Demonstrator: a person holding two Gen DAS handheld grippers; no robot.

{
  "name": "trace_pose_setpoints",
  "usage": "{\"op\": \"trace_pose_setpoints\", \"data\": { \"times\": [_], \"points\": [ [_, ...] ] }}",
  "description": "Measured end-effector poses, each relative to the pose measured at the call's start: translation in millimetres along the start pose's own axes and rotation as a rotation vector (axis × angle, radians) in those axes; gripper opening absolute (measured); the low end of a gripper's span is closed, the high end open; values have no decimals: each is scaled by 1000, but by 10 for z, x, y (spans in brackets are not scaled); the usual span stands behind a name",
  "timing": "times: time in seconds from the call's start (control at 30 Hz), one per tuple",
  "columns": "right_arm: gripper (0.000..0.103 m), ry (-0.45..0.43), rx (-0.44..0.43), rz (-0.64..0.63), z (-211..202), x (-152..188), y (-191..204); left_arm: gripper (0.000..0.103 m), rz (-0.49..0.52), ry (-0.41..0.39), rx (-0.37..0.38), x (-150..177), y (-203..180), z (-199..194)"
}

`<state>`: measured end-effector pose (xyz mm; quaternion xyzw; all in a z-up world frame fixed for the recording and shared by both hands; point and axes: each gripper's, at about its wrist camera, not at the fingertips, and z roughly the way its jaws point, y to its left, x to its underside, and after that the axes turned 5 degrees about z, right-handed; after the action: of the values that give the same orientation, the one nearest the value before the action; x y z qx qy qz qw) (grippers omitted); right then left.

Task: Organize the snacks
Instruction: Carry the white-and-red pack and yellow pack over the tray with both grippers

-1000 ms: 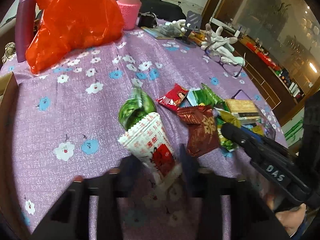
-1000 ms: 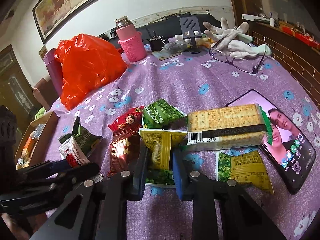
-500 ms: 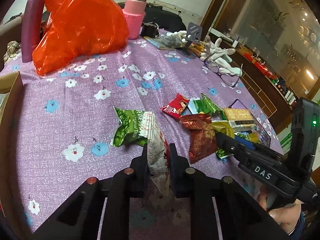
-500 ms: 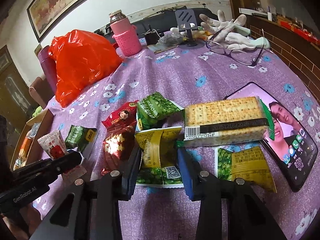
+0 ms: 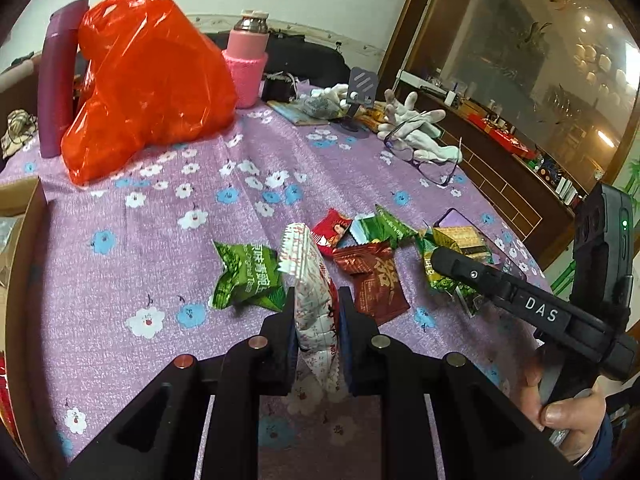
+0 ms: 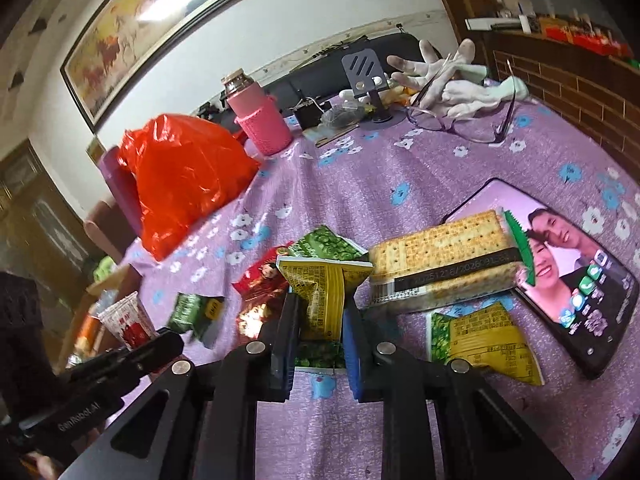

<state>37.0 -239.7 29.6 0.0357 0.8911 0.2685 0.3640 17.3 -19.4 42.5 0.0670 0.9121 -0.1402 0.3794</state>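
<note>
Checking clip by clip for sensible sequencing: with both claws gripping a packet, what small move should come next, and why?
Probably carry the white-and-red packet toward the cardboard box at the table's left edge. The left claw is shut on it and it hangs clear of the cloth, while the right claw pinches the yellow-green packet low in the pile, so lifting that one can follow.
</note>
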Motion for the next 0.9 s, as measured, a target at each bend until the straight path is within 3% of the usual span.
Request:
{"op": "trace_pose_setpoints", "data": {
  "times": [0.37,0.77,0.9],
  "points": [
    [22,-65,-53,-50,-138,10,134,16,10,-20,-18,4,-29,-91],
    [22,-96,-73,-78,-206,32,176,16,-17,-64,-31,91,34,-495],
    [22,-70,-73,-108,-140,51,238,17,-33,-104,-56,141,144,-735]
  ]
}}
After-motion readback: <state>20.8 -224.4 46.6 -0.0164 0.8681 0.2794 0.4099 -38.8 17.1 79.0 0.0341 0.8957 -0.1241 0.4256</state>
